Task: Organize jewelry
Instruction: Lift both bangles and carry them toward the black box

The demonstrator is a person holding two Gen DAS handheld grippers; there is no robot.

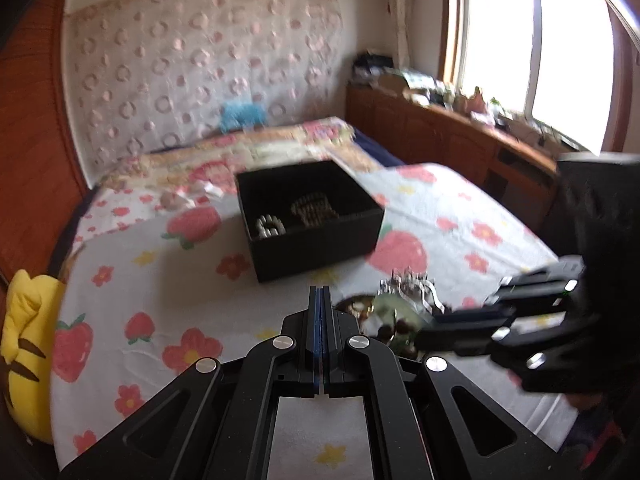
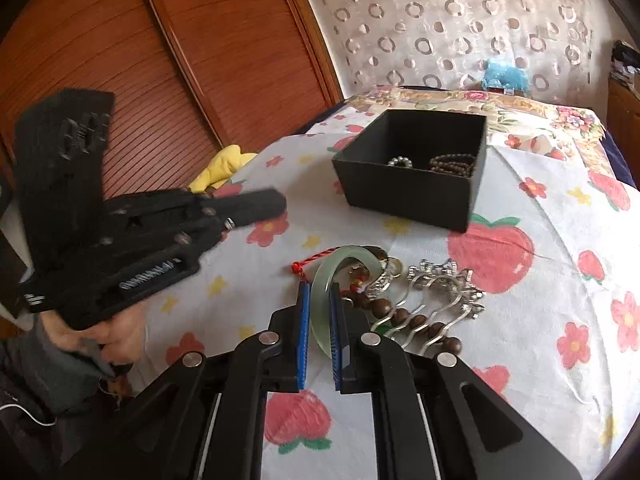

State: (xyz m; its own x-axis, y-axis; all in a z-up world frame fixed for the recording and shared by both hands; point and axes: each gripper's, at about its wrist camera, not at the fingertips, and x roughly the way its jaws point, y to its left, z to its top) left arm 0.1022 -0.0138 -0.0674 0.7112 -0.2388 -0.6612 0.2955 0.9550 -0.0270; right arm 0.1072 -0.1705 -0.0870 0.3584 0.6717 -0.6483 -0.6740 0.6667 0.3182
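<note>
Right gripper [image 2: 318, 312] pinches the pale green jade bangle [image 2: 326, 280] edge-on; both blue pads [image 2: 305, 320] press its rim, so the ring stands upright between the jaws with its top arc poking out past the fingertips. Left gripper [image 1: 320, 300] is empty, jaws pressed flat together, nothing between them.

Step in hand, as I read it: carry the bangle to the black box [image 2: 416, 172] and drop it in. To do it well:
- Hold the pinch firm; jade is slick and hard, and a thin rim can pivot or slip out.
- Lift straight up first so the red cord [image 2: 316, 260] and the wooden bead strand [image 2: 404, 316] don't drag along. Whether the cord is tied to the bangle is hard to tell here.
- Clear the box's near wall, then release low inside, away from the pearl bracelet [image 2: 400, 161] and the dark bead bracelet [image 2: 454, 163] already in there.

Relative to the right jaws: the box sits ahead and to the right, well apart. The silver pieces [image 2: 444, 284] lie just right of the fingertips, with beads touching the right finger's outer side. The left gripper is off to the left, apart from the pile. From the left wrist view, the pile sits just right of its closed tips, and the box is ahead.
</note>
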